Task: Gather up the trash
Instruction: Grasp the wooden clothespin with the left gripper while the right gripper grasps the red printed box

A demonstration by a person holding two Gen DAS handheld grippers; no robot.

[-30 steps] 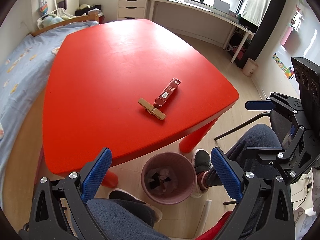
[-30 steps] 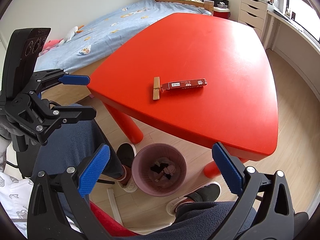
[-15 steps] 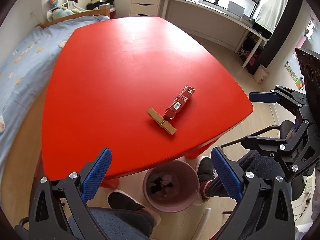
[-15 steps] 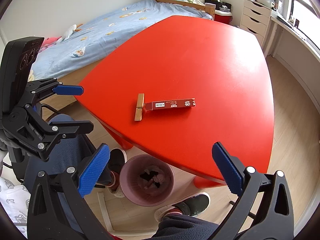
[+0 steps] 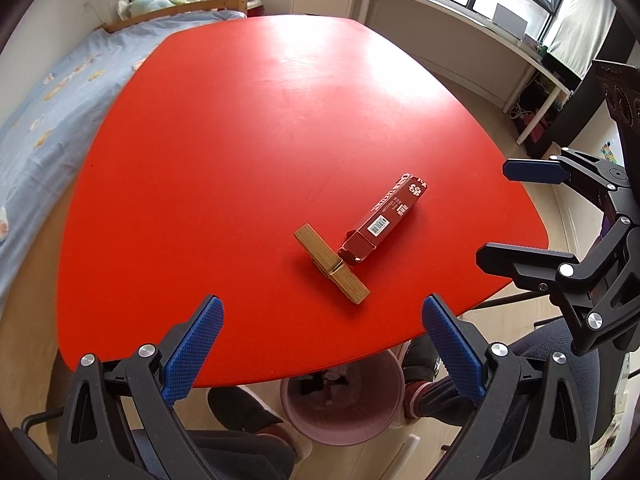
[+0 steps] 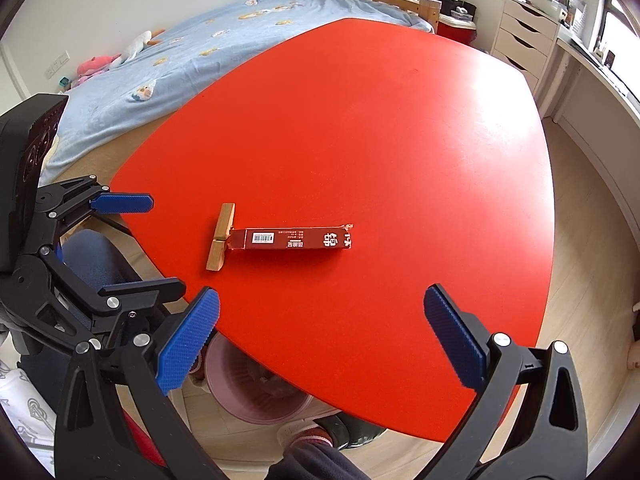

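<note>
Both tongs hang spread and empty above the near edge of the broad red desk [image 5: 248,128]: the left tongs [image 5: 320,340] and the right tongs [image 6: 320,336], each with blue ribbed pads. On the desk, near that edge, lies a long dark-red cardboard box [image 5: 383,219] with a barcode, its open end touching a pale wooden clothespin [image 5: 331,263] set crosswise to it. Below the desk edge stands a round pink ribbed waste bin [image 5: 344,404] holding scraps.

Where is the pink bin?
In both views the bin sits on the floor, half hidden under the near edge of the table, between the person's feet.
</note>
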